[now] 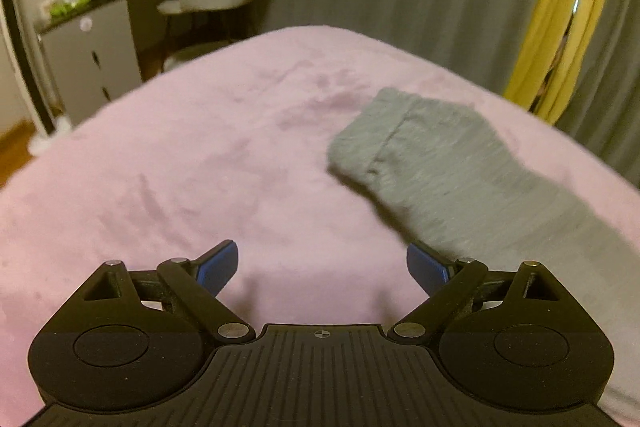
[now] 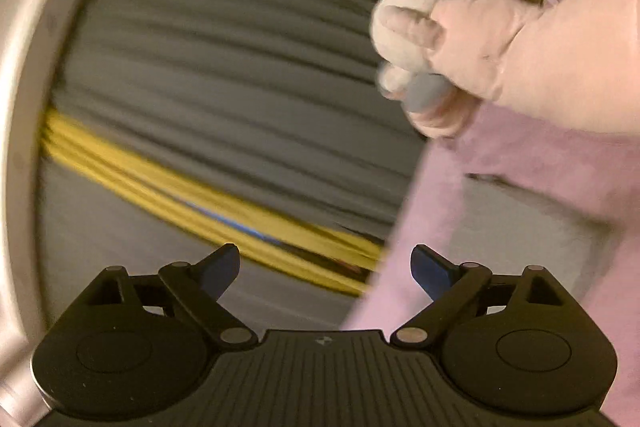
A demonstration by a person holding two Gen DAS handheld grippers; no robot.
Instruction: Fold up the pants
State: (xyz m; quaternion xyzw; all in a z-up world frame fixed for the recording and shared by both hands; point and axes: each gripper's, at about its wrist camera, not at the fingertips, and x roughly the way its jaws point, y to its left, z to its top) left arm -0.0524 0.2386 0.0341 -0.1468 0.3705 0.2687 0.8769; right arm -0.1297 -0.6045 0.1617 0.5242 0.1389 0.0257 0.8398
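Now both grippers are empty and the pants (image 1: 452,183) lie folded on the pink blanket (image 1: 200,167).

Before counting this fold done I would check that the edges line up and smooth any bunching, coming in low from the near edge so I do not drag the layers apart. My left gripper (image 1: 322,265) stands spread wide above the blanket, nothing between its blue pads (image 1: 218,269), with the grey fabric just beside its right finger. My right gripper (image 2: 325,269) is equally wide and holds nothing; it faces the grey curtain (image 2: 224,59) and a plush bear (image 2: 448,39), and the pants are out of its view.
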